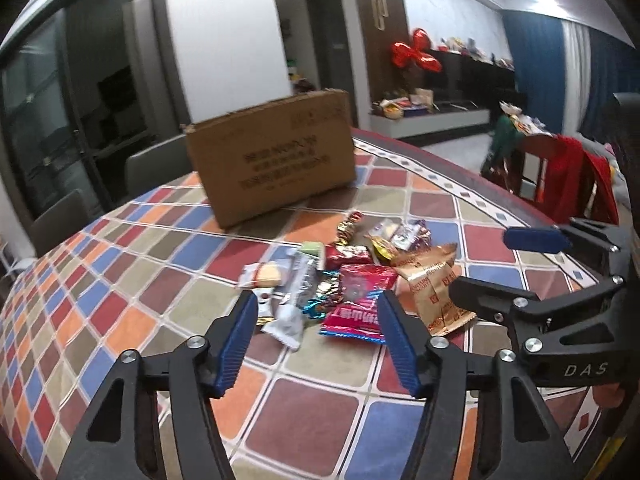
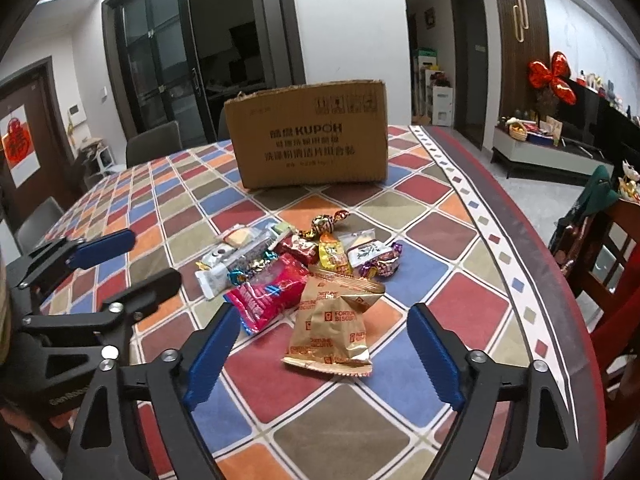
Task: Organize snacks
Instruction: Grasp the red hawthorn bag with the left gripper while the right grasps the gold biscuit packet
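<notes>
A pile of several wrapped snacks lies on the chequered tablecloth (image 2: pixel 460 312). It includes a gold fortune biscuit packet (image 2: pixel 332 328) (image 1: pixel 436 292), a pink packet (image 2: pixel 268 292) (image 1: pixel 356 304), a silver-white bar (image 2: pixel 232 264) (image 1: pixel 296 292) and small candies (image 2: pixel 332 220). Behind the pile stands a brown cardboard box (image 2: pixel 312 136) (image 1: pixel 276 156). My left gripper (image 1: pixel 316 304) (image 2: pixel 144 260) hovers open over the near left of the pile, framing the pink packet and the bar. Above the gold packet my right gripper (image 2: pixel 324 314) (image 1: pixel 492 260) hangs open. Neither set of pads touches a snack.
The table's curved edge (image 2: pixel 560 280) runs along the right. A wooden chair with a red garment (image 1: pixel 568 184) stands just past it. Grey chairs (image 2: pixel 152 144) stand at the far left side. The two grippers are close side by side.
</notes>
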### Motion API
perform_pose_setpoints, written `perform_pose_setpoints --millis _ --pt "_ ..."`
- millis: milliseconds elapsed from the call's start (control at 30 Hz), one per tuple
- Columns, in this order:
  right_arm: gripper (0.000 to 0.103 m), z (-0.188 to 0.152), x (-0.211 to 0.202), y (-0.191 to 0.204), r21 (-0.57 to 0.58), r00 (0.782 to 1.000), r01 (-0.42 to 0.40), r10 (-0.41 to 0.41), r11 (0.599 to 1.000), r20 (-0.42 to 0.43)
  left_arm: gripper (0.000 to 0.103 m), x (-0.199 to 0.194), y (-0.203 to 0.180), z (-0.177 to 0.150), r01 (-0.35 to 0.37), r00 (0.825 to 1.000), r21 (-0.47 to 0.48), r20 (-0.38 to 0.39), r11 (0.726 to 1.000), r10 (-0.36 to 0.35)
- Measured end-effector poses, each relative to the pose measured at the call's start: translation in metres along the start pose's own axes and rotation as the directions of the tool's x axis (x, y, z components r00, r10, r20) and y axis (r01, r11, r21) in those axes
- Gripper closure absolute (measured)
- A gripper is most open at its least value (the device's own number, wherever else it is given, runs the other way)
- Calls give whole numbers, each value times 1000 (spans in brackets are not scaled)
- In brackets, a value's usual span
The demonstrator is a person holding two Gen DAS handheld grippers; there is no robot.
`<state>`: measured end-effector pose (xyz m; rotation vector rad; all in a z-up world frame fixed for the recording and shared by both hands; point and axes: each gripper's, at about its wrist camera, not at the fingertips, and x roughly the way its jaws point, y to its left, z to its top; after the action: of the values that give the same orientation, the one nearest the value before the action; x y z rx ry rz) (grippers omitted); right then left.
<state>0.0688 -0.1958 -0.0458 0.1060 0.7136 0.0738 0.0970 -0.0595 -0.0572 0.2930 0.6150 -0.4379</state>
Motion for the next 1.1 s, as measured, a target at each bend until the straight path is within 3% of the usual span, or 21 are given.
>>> perform_pose_setpoints --millis 167,467,733,1100 --pt "31 3 17 -5 -17 999 -26 25 1000 -46 52 25 -3 1 65 996 19 -64 998 -63" --pt "42 3 51 -25 61 981 -113 121 992 -150 59 57 -10 1 130 981 4 -144 991 -128" --pt "48 3 70 -36 97 966 -150 166 984 -198 60 79 -12 2 149 969 -19 -197 989 -149" --pt "60 6 75 -37 93 960 -178 193 980 -204 67 89 -12 1 163 960 -72 -220 984 -175"
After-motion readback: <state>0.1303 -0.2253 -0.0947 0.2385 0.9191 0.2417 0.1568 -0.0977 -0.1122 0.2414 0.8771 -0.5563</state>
